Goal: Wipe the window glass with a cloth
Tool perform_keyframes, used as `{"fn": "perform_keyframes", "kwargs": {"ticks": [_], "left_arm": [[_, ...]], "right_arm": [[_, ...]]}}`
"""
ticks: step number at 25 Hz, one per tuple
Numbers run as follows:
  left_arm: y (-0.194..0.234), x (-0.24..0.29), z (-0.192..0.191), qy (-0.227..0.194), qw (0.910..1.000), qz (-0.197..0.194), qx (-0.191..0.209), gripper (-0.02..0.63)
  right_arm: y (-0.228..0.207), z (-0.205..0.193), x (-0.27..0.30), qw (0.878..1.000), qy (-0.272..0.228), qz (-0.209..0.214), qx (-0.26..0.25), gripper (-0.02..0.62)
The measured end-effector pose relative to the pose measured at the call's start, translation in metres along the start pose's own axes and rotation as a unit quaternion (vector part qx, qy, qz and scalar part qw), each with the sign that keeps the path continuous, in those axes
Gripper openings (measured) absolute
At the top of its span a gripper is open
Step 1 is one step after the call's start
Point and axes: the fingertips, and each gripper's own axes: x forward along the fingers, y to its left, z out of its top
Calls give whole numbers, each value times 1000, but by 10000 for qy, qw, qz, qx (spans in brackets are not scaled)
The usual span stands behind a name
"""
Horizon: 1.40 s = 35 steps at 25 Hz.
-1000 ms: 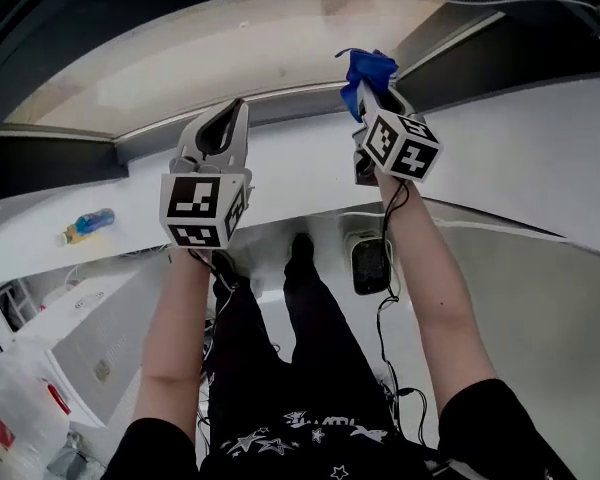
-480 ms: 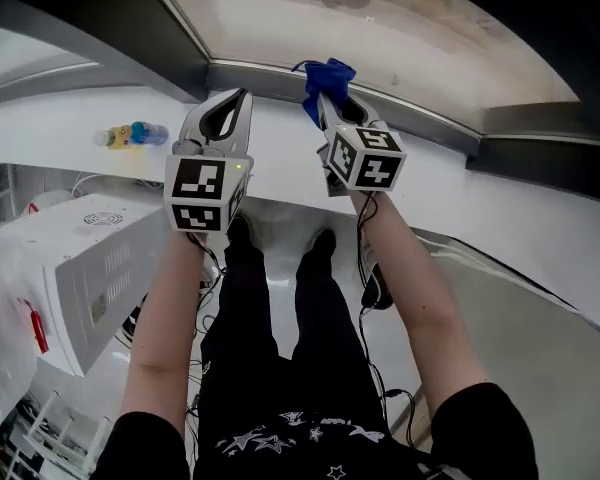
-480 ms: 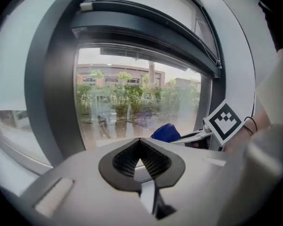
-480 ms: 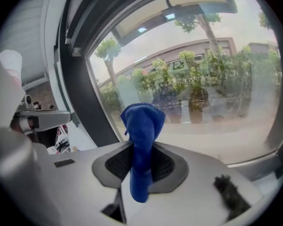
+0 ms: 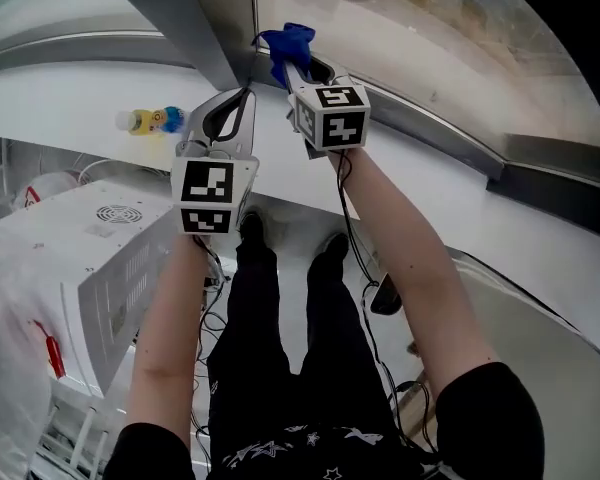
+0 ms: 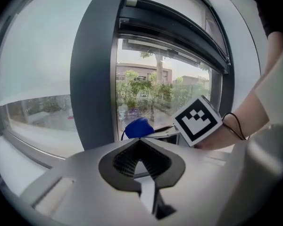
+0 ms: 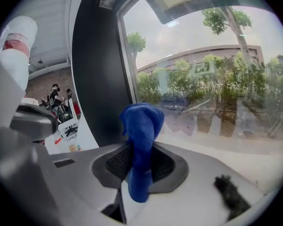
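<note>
A bunched blue cloth (image 5: 285,44) (image 7: 142,140) is clamped in my right gripper (image 5: 298,66), which is shut on it. The cloth's tip sits just in front of the window glass (image 5: 420,38) (image 7: 212,79), close to the dark grey upright frame post (image 5: 185,18) (image 7: 92,65). My left gripper (image 5: 230,113) (image 6: 140,160) is lower and to the left, jaws closed together with nothing between them. From the left gripper view the cloth (image 6: 137,127) and the right gripper's marker cube (image 6: 197,120) appear ahead by the pane (image 6: 155,88).
A white sill (image 5: 100,88) runs below the glass, with a small yellow-and-blue bottle (image 5: 152,120) lying on it at the left. A white cabinet (image 5: 90,258) stands below at the left. The person's legs and cables are on the floor (image 5: 540,328).
The view has swung left along the window. Both grippers have shifted left toward the dark upright post, and the right gripper has carried the cloth up to the glass beside it.
</note>
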Motion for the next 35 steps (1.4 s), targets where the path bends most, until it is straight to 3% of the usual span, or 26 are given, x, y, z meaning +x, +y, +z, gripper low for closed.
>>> {"fn": "perform_keyframes", "kwargs": {"ticks": [7, 13, 23, 35], "left_arm": [[15, 3, -13, 81, 9999, -11, -130, 8], [-19, 17, -10, 168, 9995, -281, 12, 8], [-157, 69, 10, 273, 9943, -965, 350, 8], [-351, 146, 10, 384, 9785, -1886, 745, 8]], "right_arm": [[-11, -5, 33, 9996, 230, -124, -84, 86], [-56, -25, -10, 9980, 131, -539, 306, 86], [-185, -77, -139, 9868, 65, -1368, 863, 86], [-360, -164, -296, 9578, -32, -2469, 1473, 86]]}}
